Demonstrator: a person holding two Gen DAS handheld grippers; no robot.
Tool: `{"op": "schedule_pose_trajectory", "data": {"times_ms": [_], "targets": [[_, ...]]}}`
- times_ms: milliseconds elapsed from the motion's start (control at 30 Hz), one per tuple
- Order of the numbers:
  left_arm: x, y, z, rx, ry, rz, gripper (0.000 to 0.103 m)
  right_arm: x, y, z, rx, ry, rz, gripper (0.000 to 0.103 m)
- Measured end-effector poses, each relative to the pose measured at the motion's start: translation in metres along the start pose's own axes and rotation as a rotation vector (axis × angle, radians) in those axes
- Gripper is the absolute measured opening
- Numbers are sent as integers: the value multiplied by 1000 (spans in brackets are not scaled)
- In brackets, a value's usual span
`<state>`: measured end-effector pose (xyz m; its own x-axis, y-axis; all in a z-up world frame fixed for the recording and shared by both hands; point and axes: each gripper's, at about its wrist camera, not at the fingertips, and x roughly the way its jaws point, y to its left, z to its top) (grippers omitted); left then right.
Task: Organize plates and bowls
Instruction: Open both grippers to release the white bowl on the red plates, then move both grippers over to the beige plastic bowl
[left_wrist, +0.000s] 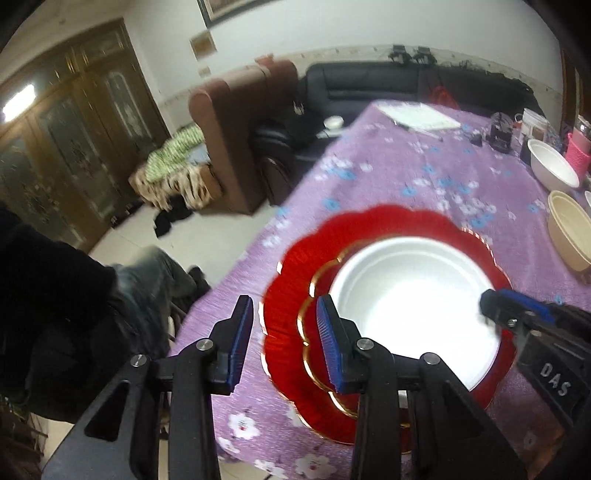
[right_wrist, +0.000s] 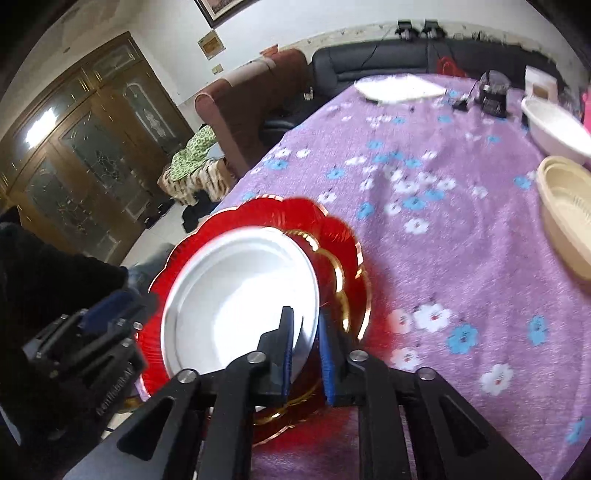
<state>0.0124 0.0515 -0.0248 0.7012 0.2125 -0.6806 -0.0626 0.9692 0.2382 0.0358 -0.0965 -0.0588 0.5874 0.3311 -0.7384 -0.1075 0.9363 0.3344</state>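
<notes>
On the right wrist view alone, right tongs (right_wrist: 306, 354) pinch the white plate (right_wrist: 236, 295); left tongs (left_wrist: 284, 343) gape, holding nothing.

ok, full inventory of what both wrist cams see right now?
white plate: 1, white, on the red plates
red plates: 2 stacked, red with gold rims, near table edge
white bowl: 1, white, far right
beige bowl: 1, cream, right, nearer than the white bowl
tablecloth: 1, purple floral, covers table
sofa: 1, black, behind table
left gripper: open, at the red plates' rim
right gripper: straddles the white plate's rim
</notes>
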Motion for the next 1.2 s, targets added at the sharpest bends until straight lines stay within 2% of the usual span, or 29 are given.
{"op": "schedule_pose_trajectory", "data": {"times_ms": [133, 400, 633, 900, 1200], "targets": [[-15, 6, 6, -14, -54, 12, 34, -26, -3, 0, -20, -90, -2, 34], [-43, 2, 16, -11, -112, -27, 36, -75, -19, 0, -21, -222, 21, 34], [-65, -20, 24, 28, -142, -68, 36, -101, -44, 4, 34, -267, 37, 38], [-82, -67, 39, 84, -161, -124, 36, -136, -92, 7, 109, -327, 31, 42], [-87, -145, 58, 172, -166, -186, 36, -173, -172, 16, 194, -405, -58, 44]]}}
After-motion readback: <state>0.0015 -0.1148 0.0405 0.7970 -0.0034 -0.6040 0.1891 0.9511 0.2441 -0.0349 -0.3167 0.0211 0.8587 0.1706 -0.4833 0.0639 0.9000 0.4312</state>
